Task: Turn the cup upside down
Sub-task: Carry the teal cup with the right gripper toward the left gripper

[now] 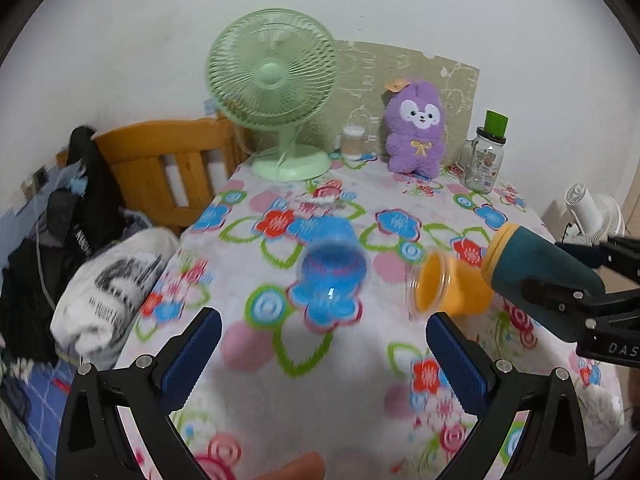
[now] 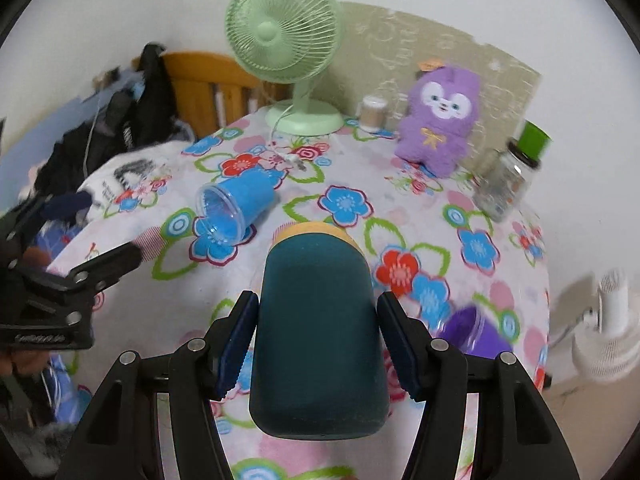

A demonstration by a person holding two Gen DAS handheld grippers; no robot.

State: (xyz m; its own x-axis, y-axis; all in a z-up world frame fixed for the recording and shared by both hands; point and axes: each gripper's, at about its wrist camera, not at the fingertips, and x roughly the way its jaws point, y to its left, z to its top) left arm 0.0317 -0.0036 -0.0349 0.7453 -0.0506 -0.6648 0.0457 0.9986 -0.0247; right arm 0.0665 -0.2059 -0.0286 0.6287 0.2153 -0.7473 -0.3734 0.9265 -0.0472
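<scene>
Right wrist view: right gripper [image 2: 316, 340] clamped around matte teal cylindrical cup [image 2: 316, 328]; left gripper [image 1: 324, 344] spread wide.

You are working under soft, even indoor light with faint shadows and no harsh glare. Motion blur is smearing the blue cup [image 1: 333, 266] and yellow cup [image 1: 448, 287] in the left wrist view. Fisheye distortion is bending the edges, and dark vignetting is cutting off every corner.
</scene>
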